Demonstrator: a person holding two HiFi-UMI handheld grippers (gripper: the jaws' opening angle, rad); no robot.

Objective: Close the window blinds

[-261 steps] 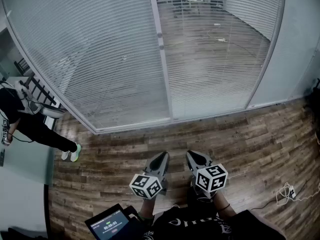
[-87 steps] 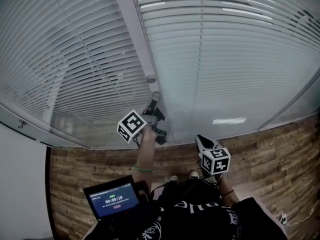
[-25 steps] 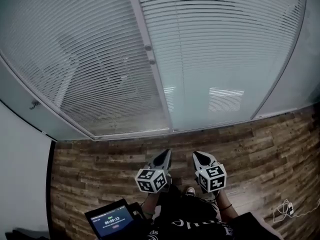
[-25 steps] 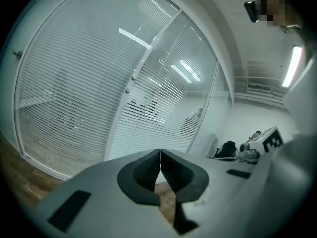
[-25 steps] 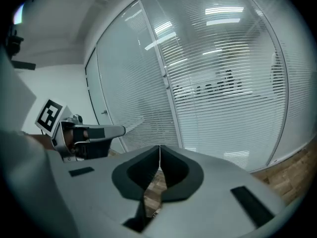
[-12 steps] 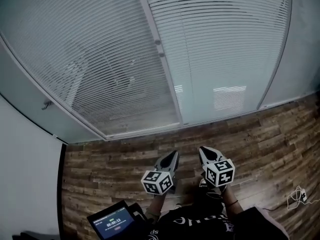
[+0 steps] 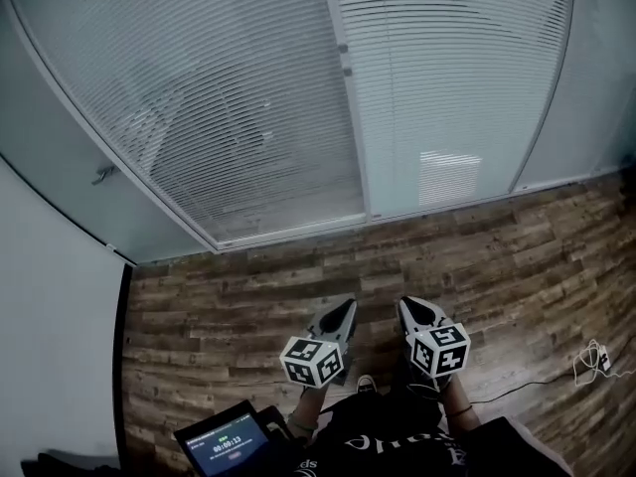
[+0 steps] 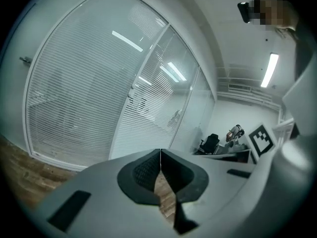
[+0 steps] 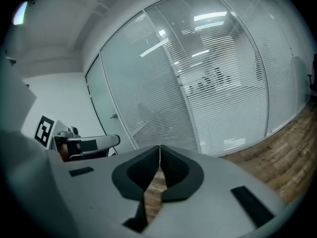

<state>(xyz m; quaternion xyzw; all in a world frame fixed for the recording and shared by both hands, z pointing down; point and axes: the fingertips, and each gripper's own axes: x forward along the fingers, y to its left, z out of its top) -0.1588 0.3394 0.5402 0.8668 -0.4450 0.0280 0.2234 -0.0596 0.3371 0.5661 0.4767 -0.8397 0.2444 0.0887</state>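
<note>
White slatted blinds hang behind two glass panels, with the right-hand blind beyond a grey upright post. Both sets of slats look turned flat and let little through. A small knob sits on the post. My left gripper and right gripper are held low over the wooden floor, well back from the glass, side by side. Both are shut with nothing between their jaws. The left gripper view shows the blinds ahead of the shut left gripper; the right gripper view shows them past the shut right gripper.
Brown plank floor runs from the glass wall's bottom rail to my feet. A glass door with a handle stands at the left. A tablet hangs at my front. A cable lies at the right. Office chairs stand far off.
Both grippers and I have moved back from the glass wall. More floor shows, and the post and blinds have slid toward the upper right of the head view. Both grippers stay shut.
</note>
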